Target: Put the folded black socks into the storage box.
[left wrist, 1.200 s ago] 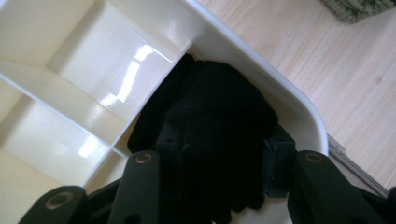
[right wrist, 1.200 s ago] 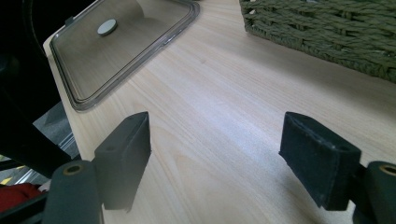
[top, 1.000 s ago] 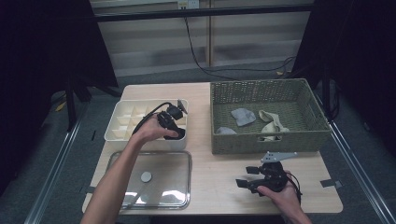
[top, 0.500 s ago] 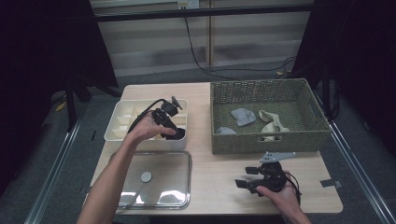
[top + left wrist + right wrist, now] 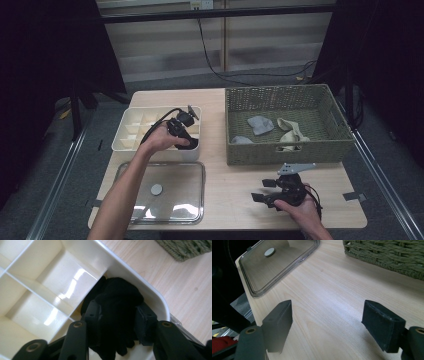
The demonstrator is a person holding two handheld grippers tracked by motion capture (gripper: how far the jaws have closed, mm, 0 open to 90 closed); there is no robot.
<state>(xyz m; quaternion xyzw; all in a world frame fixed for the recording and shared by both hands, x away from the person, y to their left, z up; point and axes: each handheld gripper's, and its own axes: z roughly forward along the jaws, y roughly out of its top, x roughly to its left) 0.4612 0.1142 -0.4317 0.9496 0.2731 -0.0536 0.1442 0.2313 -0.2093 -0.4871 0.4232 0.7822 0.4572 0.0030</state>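
Standing in a dark room, the pale wooden table (image 5: 235, 175) carries a cream divided box (image 5: 131, 131), where the left gripper (image 5: 186, 142) has just been closing its jaws on a black sock (image 5: 117, 302) in the corner compartment; its lower end is hidden. Beyond the wicker basket (image 5: 285, 150), the right gripper (image 5: 265, 192) rests wide, holding nothing.

Divided box (image 5: 131, 131) left of basket (image 5: 285, 150), lid (image 5: 190, 200) before box

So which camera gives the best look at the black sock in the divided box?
The left gripper view: the black sock sits close up between the left gripper pads, in a corner compartment. The high view shows it as a small dark patch.
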